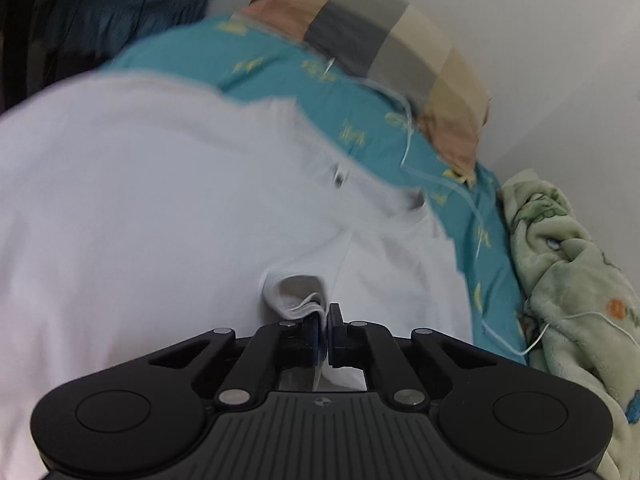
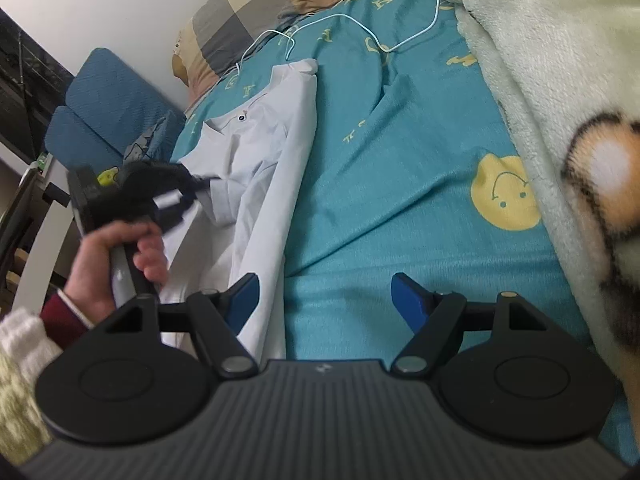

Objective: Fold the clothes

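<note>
— Where's the shirt from where you stand?

— The white button-front cotton shirt (image 2: 256, 152) lies on the teal bedsheet printed with yellow letters and smiley faces (image 2: 400, 160), along its left side, collar end toward the checked grey, beige and pink pillow (image 2: 260, 8) at the head of the bed. One long edge is folded over lengthwise.

— And the left gripper (image 1: 324, 320)?

— Clenched on the shirt. A bunched fold of white cloth is pinched between its blue pads, and some fabric hangs through behind them. In the right wrist view a hand (image 2: 116, 260) with a dark red cuff and pale knitted sleeve grips that tool's handle, over the shirt's left part.

— The other one?

— The right gripper (image 2: 324, 300) is spread wide, blue fingers (image 2: 408, 300) well apart, nothing between them. Its left finger sits over the shirt's folded edge, the right one over bare sheet.

— What's that thin line?

— A pale blue cable (image 2: 360, 24) snaking across the sheet near the pillow. To the right is a cream fleece blanket with green and orange cartoon patches (image 2: 560, 80). The left wrist view is smeared, so I think the dark dot on the shirt is a button, but can't swear to it.
</note>
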Available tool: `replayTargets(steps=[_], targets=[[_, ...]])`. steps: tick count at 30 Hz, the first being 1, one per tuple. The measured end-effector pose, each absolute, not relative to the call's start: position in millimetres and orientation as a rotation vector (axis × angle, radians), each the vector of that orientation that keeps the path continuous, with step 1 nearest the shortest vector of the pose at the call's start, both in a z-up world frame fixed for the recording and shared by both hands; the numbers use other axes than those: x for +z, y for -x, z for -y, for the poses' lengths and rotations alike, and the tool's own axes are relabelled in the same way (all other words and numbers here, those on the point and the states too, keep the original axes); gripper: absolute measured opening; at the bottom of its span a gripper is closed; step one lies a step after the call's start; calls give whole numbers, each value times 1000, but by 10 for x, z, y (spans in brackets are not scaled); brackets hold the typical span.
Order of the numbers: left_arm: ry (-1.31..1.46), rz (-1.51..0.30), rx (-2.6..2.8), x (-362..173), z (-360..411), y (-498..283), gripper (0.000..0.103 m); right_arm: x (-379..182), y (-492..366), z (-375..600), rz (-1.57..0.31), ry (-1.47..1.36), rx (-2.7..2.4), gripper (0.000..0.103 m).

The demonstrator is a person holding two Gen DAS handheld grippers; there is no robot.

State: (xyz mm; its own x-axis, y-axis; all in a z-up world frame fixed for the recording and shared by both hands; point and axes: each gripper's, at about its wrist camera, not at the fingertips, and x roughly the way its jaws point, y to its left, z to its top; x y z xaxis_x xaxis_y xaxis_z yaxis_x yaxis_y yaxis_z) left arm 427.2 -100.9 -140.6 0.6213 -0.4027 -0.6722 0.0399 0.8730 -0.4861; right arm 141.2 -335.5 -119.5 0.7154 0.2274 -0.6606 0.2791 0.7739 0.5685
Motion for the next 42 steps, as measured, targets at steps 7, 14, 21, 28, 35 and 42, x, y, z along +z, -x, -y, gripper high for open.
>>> replayTargets(steps=[7, 14, 21, 28, 35, 42], targets=[[309, -756, -185, -835, 1024, -4910, 4, -1204, -1515, 3253, -802, -647, -22, 75], [260, -830, -114, -1276, 984, -5377, 5, -1347, -1641, 3161, -850, -602, -7, 75], [263, -844, -152, -1438, 805, -5081, 25, -1350, -1694, 3075, -837, -544, 20, 75], [167, -789, -244, -1097, 773, -4412, 52, -1145, -1619, 2842, -749, -405, 91, 75], [76, -720, -308, -636, 677, -3291, 77, -893, -1414, 2805, -636, -363, 115, 75], [11, -650, -349, -220, 526, -2042, 87, -615, -1211, 2769, -547, -349, 116, 75]])
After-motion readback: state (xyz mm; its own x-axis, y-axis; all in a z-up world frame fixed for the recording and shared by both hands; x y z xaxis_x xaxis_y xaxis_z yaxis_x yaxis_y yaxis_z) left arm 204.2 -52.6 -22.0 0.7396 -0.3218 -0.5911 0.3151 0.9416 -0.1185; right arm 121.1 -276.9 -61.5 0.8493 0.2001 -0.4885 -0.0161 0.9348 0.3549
